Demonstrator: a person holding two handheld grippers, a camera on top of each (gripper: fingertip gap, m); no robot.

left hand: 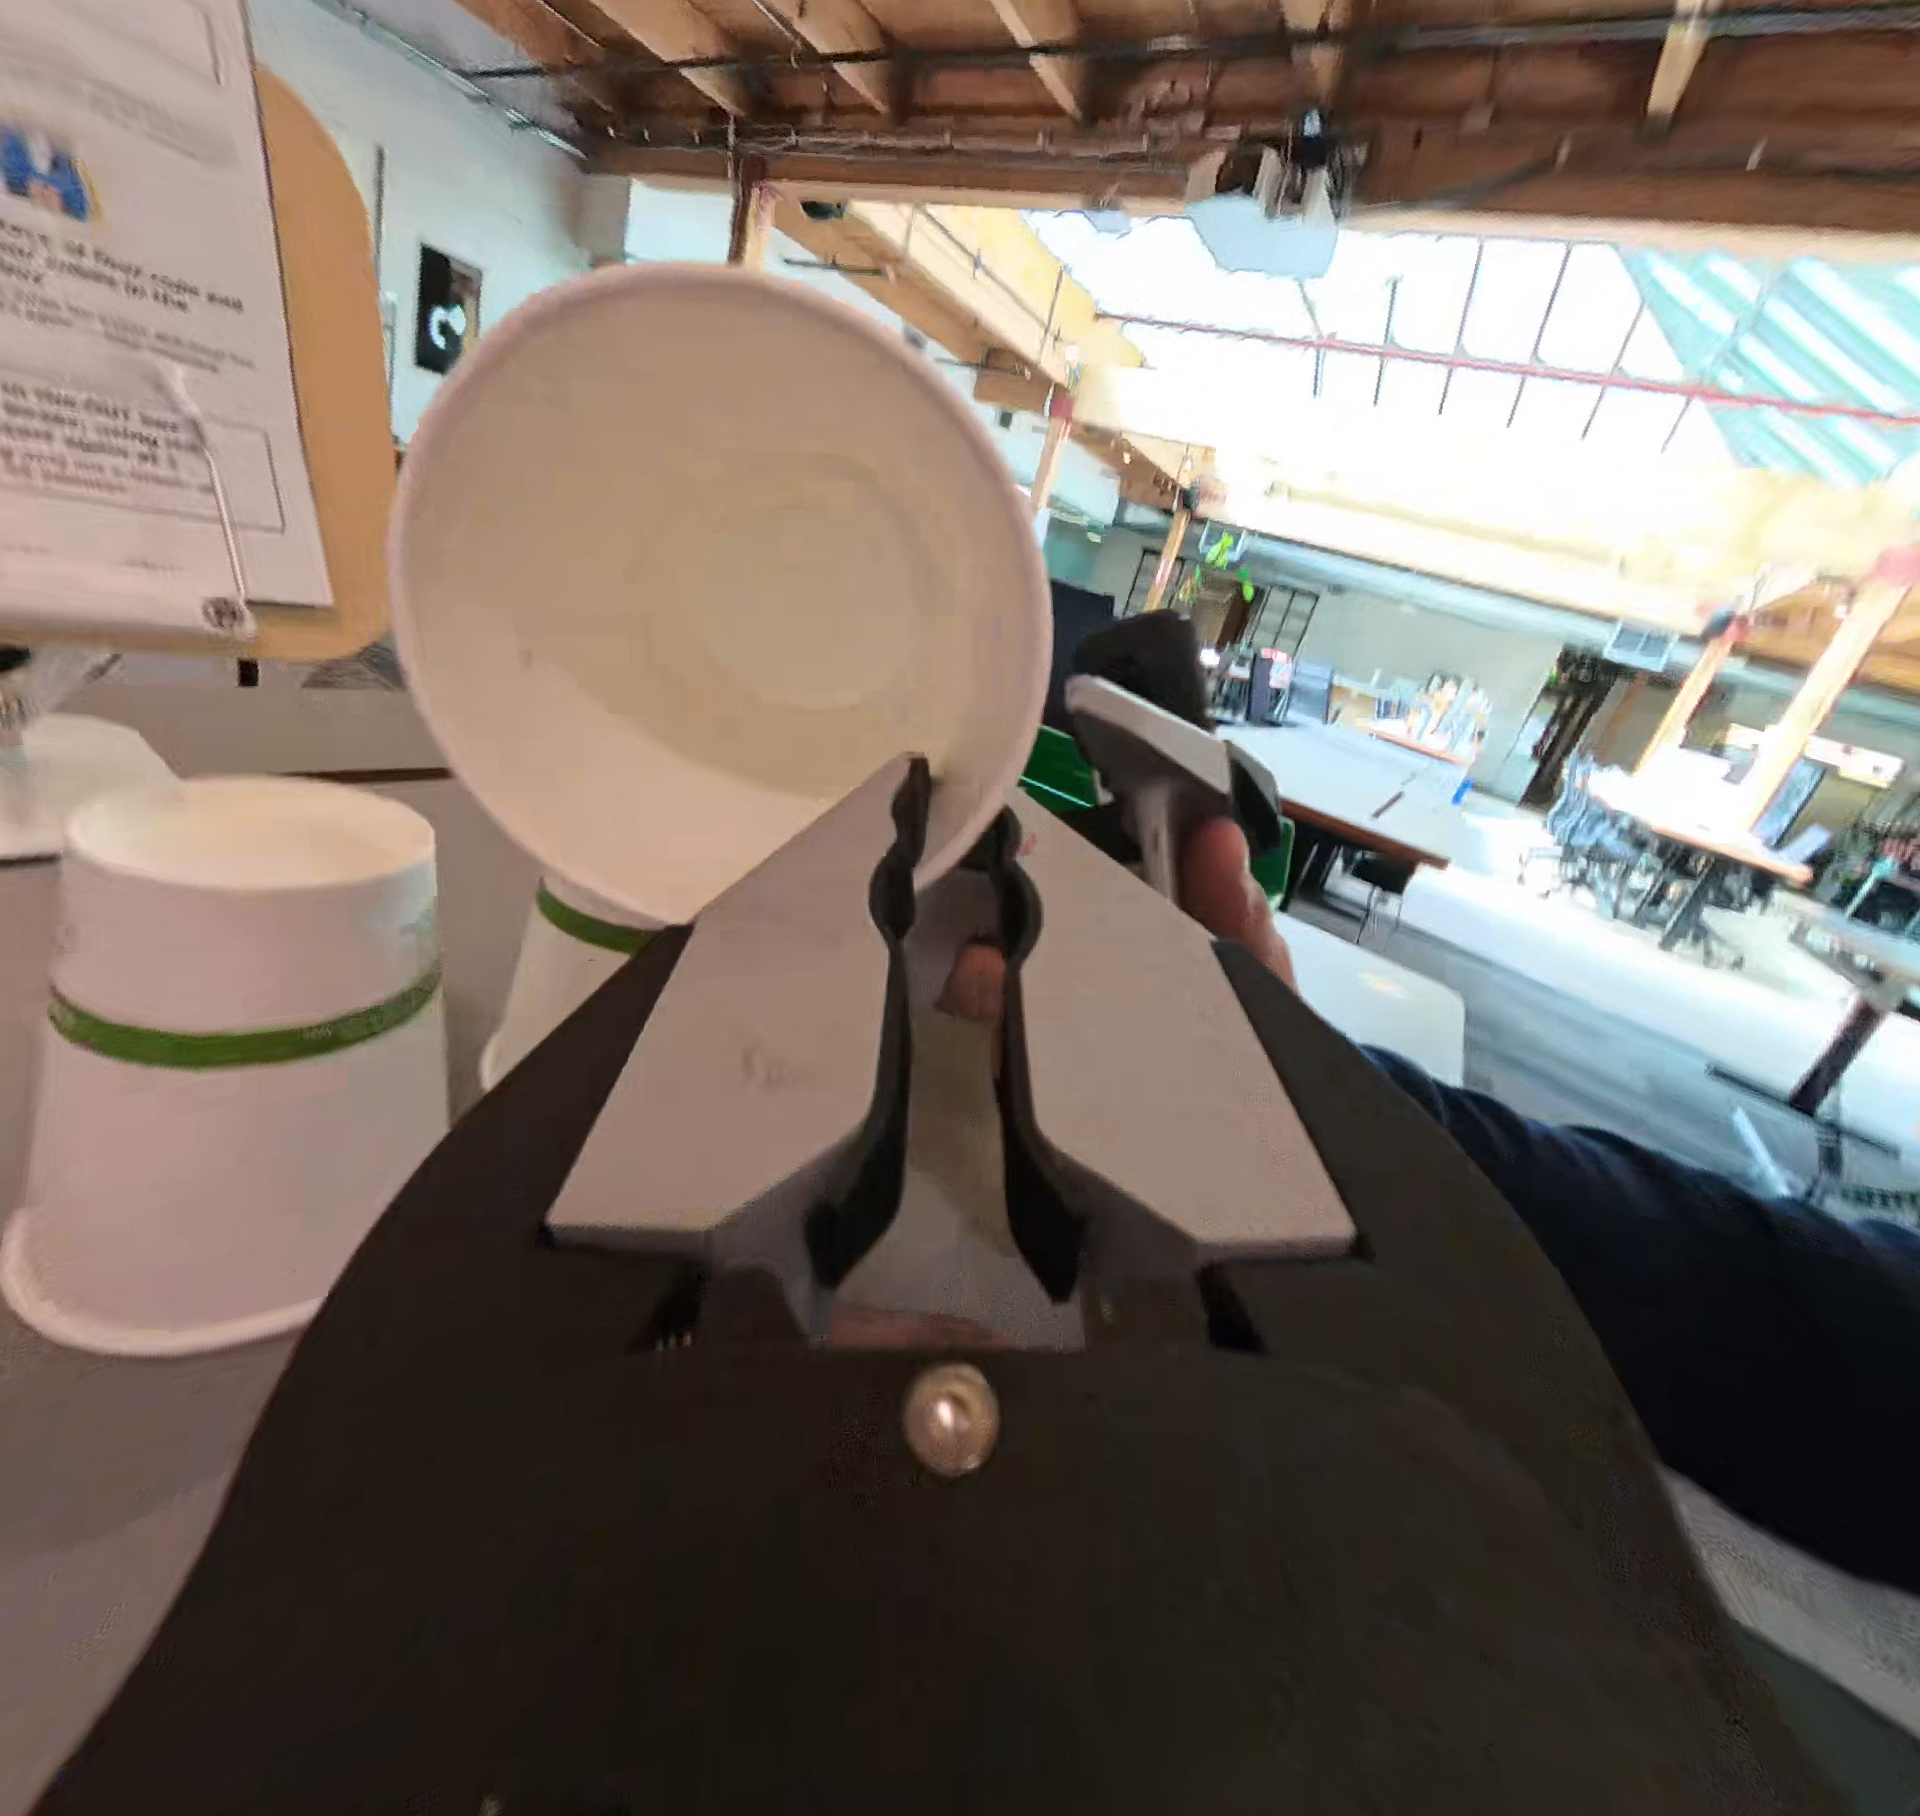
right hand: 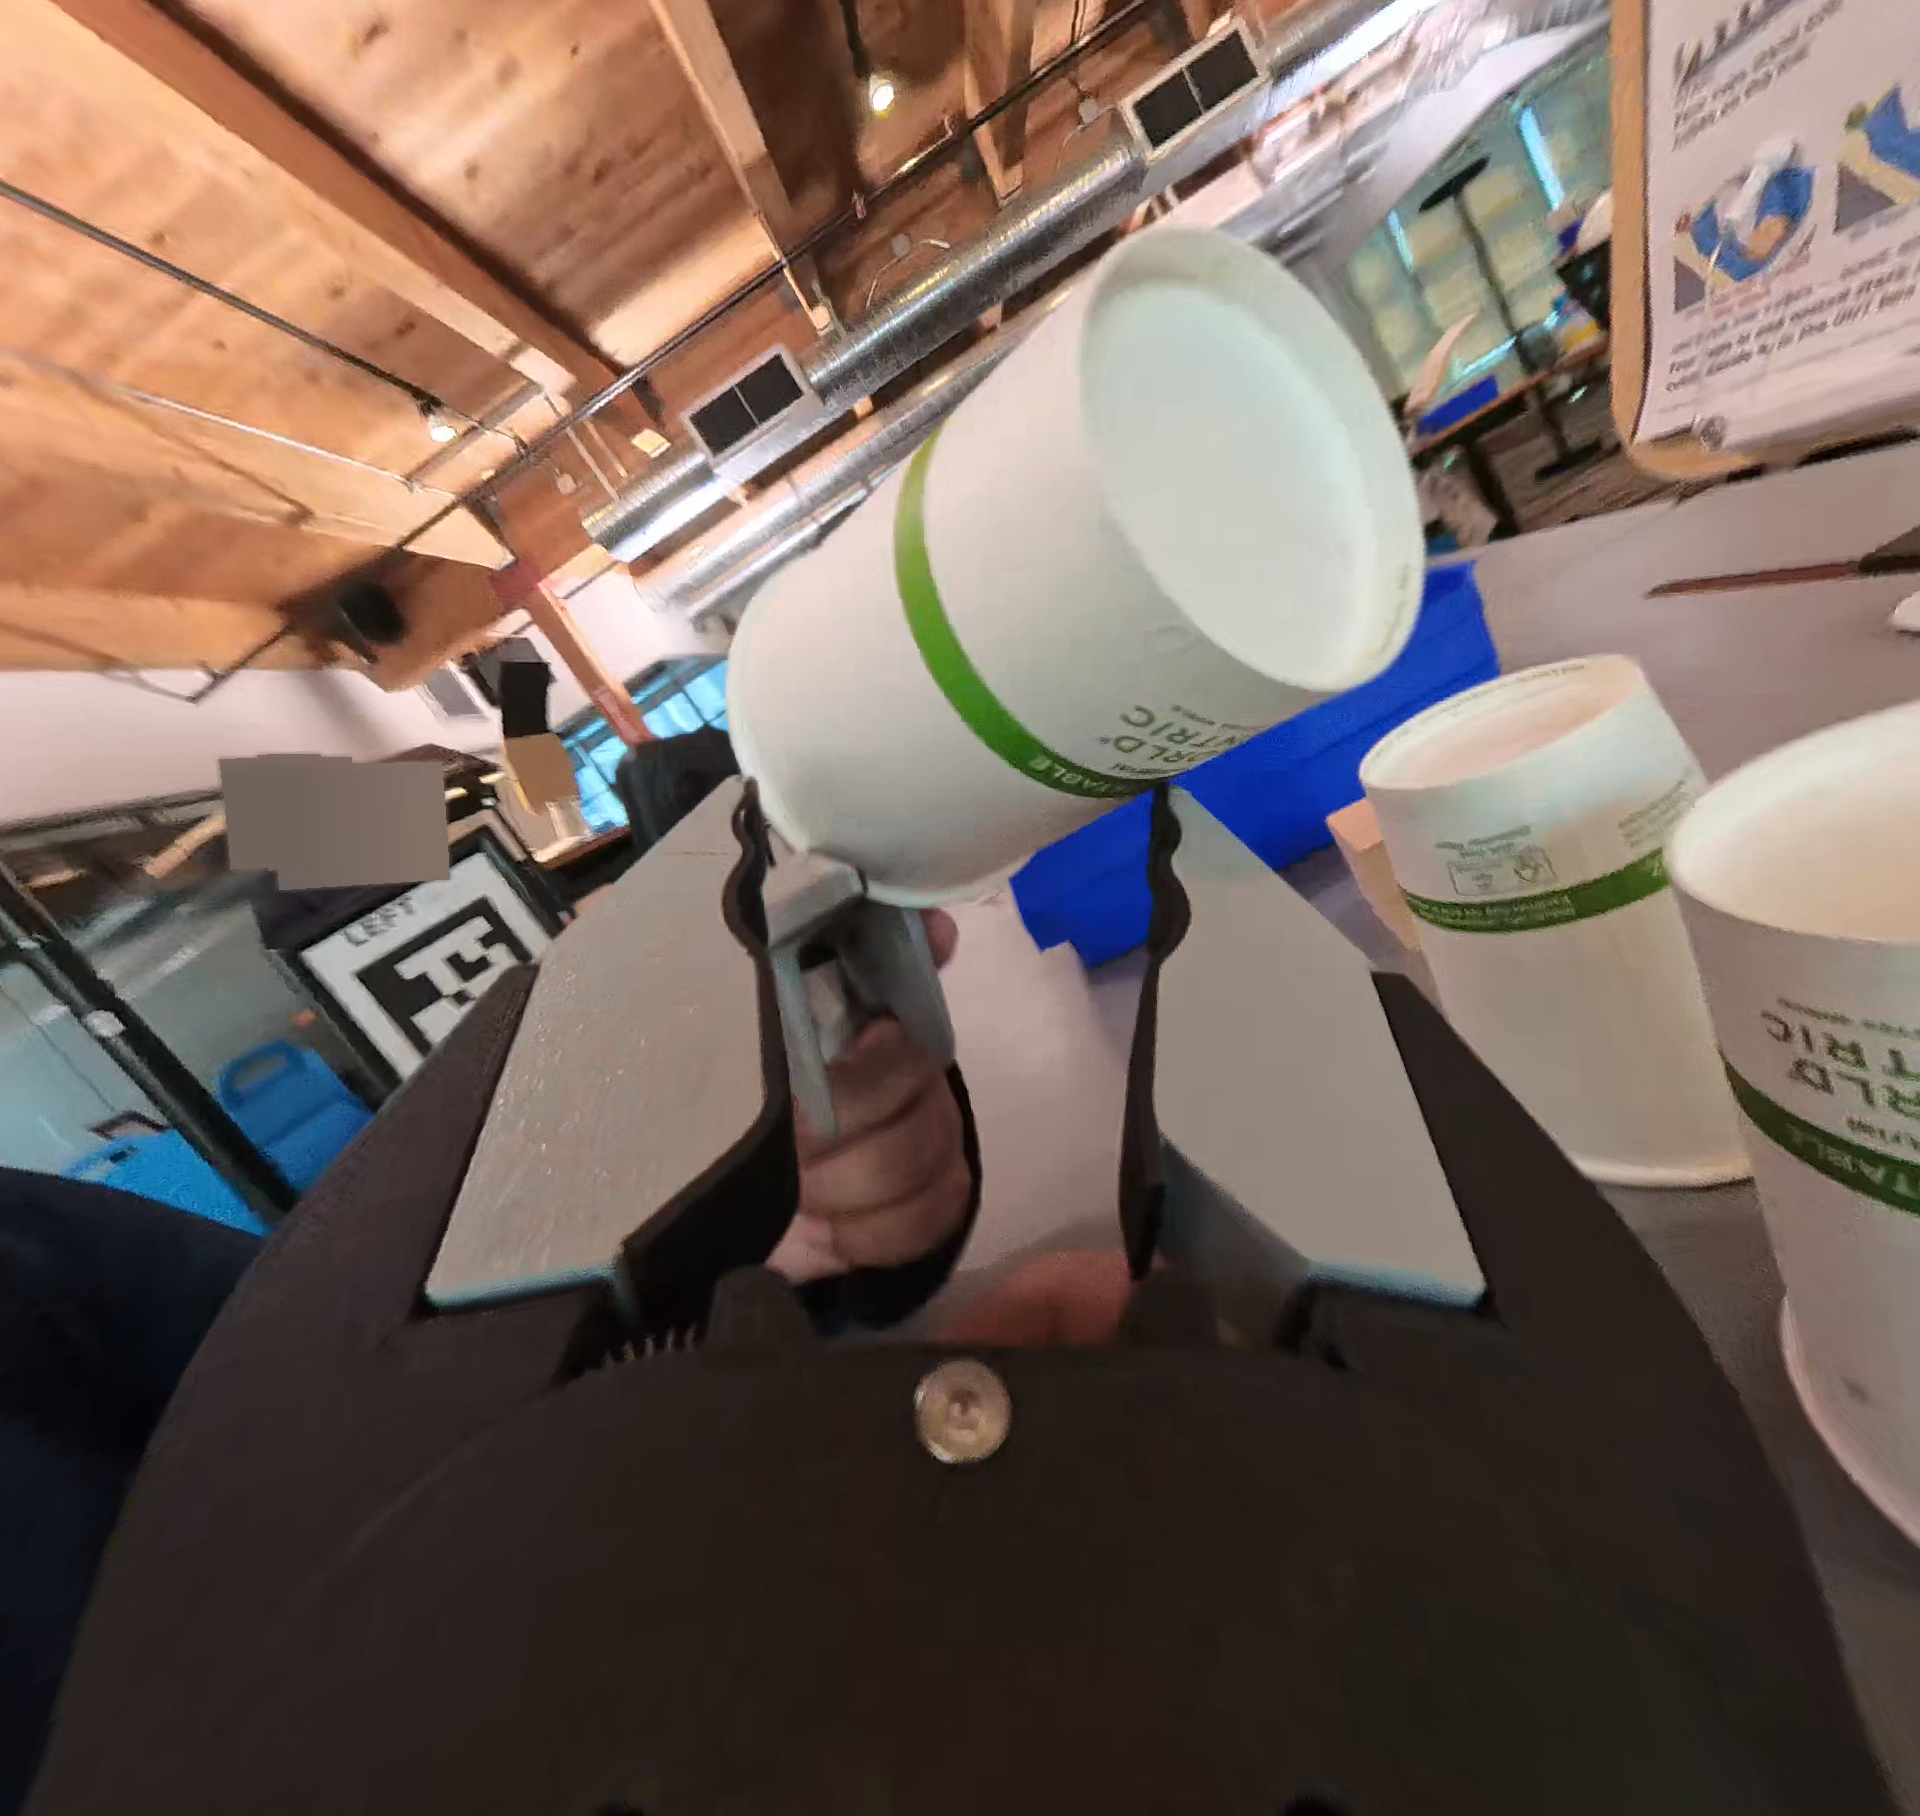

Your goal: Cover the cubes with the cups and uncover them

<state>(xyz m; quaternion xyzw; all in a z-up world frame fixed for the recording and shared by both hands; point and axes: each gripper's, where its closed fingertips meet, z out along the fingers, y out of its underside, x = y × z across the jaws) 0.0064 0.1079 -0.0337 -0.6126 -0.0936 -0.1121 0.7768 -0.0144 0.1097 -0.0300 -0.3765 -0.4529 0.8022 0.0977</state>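
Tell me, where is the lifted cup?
In the left wrist view, the lifted cup is up in the air, pinched by its rim in the left tongs.

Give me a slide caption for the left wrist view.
Left gripper pinches the rim of a raised white paper cup, mouth toward the camera.

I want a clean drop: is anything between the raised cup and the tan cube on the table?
Nothing visible lies between them. The cup, pinched at its rim by the left gripper, hangs in the air, clear of the cube. An upturned cup stands close beside the cube and may crowd the rim.
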